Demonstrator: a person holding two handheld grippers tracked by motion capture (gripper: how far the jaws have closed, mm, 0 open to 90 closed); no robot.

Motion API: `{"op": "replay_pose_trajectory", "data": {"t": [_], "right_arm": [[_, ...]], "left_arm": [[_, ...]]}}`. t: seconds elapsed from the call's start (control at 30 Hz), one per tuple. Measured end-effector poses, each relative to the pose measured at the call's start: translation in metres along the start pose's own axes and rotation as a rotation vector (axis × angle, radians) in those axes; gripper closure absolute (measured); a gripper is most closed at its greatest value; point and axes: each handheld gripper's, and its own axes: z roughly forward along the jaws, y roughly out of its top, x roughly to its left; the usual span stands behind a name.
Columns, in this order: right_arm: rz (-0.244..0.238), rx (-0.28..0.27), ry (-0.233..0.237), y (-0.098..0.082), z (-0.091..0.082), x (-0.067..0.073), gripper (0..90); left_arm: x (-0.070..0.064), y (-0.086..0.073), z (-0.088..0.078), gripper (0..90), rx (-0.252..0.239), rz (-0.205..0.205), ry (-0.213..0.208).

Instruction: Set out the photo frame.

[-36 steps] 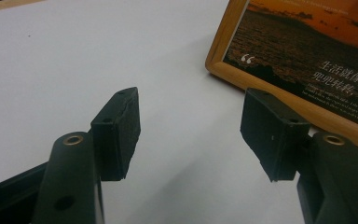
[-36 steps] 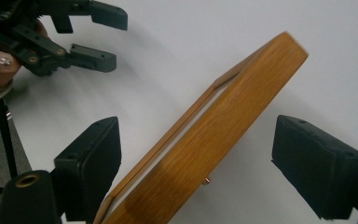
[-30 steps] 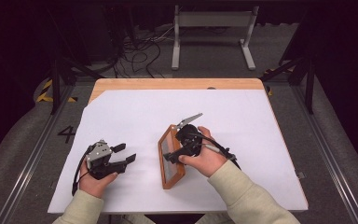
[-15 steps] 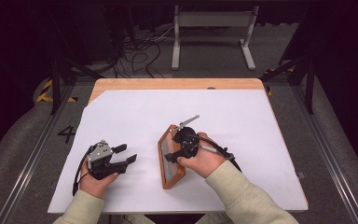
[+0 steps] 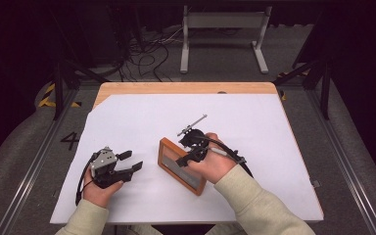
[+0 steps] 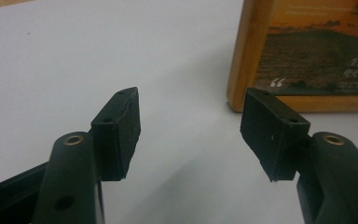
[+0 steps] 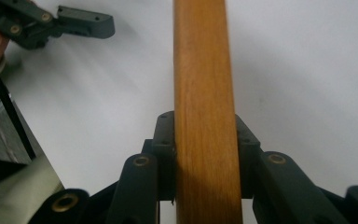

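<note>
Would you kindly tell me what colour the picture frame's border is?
Orange-brown wood; the frame shows best in the right gripper view.

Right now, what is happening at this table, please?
A person sits at a table covered with a white sheet, holding a pair of tongs in each hand. The right tongs have just been closing on the edge of a flat wooden picture frame with a printed landscape photo, and their pads now press on both sides of the wood. The left tongs stand open with nothing between them, resting near the frame's corner. The frame lies on the sheet, not yet lifted as far as I can tell.
</note>
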Motion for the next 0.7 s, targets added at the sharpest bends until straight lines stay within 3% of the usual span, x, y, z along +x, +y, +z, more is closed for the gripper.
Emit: {"op": "replay_pose_trajectory", "data": {"t": [0.07, 0.2, 0.27, 0.33, 0.4, 0.47, 0.5, 0.6, 0.7], "right_arm": [[0.002, 0.005, -0.003, 0.001, -0.003, 0.000, 70.3], [-0.034, 0.005, 0.035, 0.005, -0.017, -0.005, 70.4], [-0.098, -0.005, 0.040, 0.009, -0.031, -0.006, 70.3], [-0.118, -0.007, 0.038, 0.010, -0.033, -0.005, 70.4], [-0.194, -0.011, 0.027, 0.015, -0.044, -0.005, 70.3], [-0.214, -0.006, 0.026, 0.016, -0.046, -0.006, 70.3], [-0.282, 0.011, 0.039, 0.021, -0.052, -0.008, 70.3], [-0.386, 0.054, 0.066, 0.028, -0.058, -0.014, 70.3], [-0.457, 0.066, 0.092, 0.030, -0.060, -0.020, 70.3]], "left_arm": [[0.000, 0.000, 0.000, 38.4, -0.001, 0.000, 0.002], [0.000, 0.000, 0.000, 38.4, -0.002, -0.001, 0.003], [0.000, 0.000, 0.000, 38.4, -0.001, 0.003, 0.002], [0.000, 0.000, 0.000, 38.4, -0.001, -0.001, 0.001], [0.000, 0.000, 0.000, 38.4, 0.000, 0.000, 0.002], [0.000, 0.000, 0.000, 38.4, 0.000, -0.002, 0.002], [0.000, 0.000, 0.000, 38.4, 0.000, -0.001, 0.002], [0.000, 0.000, 0.000, 38.4, 0.001, -0.004, -0.001], [0.000, 0.000, 0.000, 38.4, 0.001, -0.007, -0.001]]}}
